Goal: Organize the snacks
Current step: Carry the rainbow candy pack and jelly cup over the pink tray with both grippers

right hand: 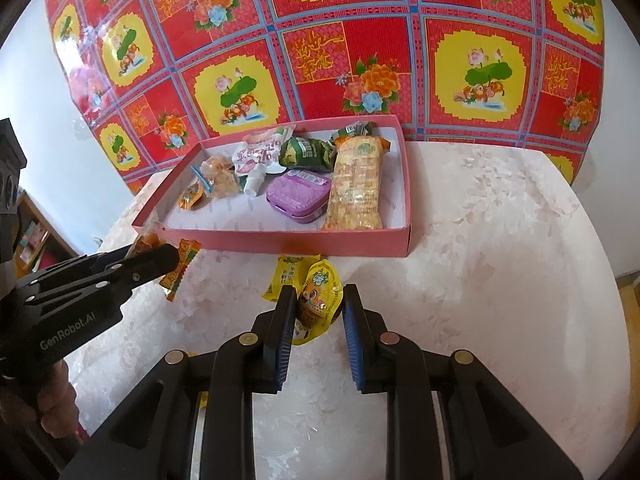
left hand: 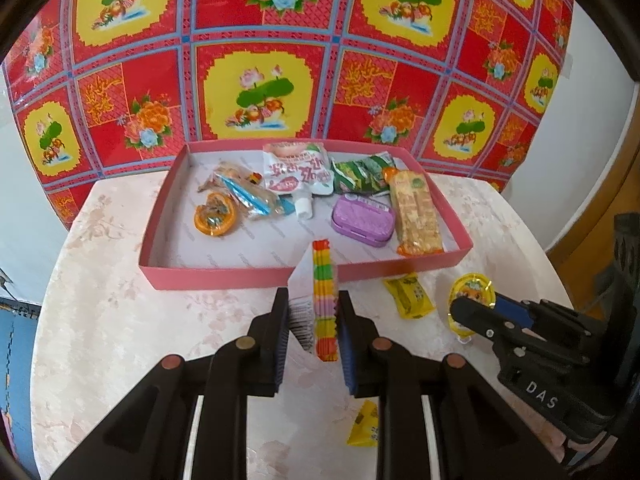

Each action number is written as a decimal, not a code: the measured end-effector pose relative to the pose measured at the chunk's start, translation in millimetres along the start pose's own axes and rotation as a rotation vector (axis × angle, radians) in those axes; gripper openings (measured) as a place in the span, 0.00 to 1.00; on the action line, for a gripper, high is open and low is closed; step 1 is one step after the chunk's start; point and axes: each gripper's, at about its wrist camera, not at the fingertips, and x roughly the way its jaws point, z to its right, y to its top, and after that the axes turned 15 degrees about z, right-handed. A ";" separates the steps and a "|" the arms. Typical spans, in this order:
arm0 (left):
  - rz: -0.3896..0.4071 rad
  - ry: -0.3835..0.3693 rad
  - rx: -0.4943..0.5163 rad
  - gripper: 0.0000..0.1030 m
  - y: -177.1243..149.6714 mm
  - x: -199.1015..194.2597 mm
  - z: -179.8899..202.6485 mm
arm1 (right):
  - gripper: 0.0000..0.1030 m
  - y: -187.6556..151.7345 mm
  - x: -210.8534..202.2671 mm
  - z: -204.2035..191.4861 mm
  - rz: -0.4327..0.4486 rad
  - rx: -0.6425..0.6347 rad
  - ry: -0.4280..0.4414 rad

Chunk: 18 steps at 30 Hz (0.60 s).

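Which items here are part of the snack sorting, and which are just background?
In play: pink tray, rainbow candy strip in left gripper, jelly cup between right gripper fingers, yellow packet.
Background: floral cloth, table.

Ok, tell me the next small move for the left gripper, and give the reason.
Probably carry it forward over the near wall of the pink box and open there. The left gripper is shut on the rainbow candy strip, held above the table just short of that wall, and the box floor behind it looks bare. The right gripper brackets the yellow jelly cup, apparently not yet clamped.
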 end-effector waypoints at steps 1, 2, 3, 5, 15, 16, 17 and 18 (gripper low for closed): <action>0.002 0.002 -0.001 0.22 1.3 0.0 -1.0 | 0.24 1.4 0.4 0.2 0.001 0.001 0.000; 0.005 0.004 -0.003 0.22 2.8 0.2 -2.0 | 0.24 2.7 0.6 0.6 0.002 0.001 0.000; 0.006 0.005 -0.004 0.22 3.7 0.7 -2.7 | 0.24 4.7 1.0 0.7 0.005 0.000 0.000; 0.013 0.010 -0.005 0.22 7.6 1.5 -4.8 | 0.24 9.5 1.8 0.3 0.011 -0.001 0.000; 0.045 0.032 -0.003 0.22 26.6 8.4 -15.0 | 0.24 31.4 9.9 -0.3 0.040 -0.019 -0.011; 0.044 0.036 -0.003 0.22 27.9 10.3 -16.4 | 0.24 33.6 11.7 0.1 0.041 -0.022 -0.016; 0.043 0.040 -0.005 0.22 29.0 12.2 -18.2 | 0.24 35.1 13.1 0.2 0.042 -0.023 -0.019; 0.042 0.042 -0.007 0.22 29.5 13.7 -19.2 | 0.24 36.8 14.9 1.4 0.043 -0.024 -0.024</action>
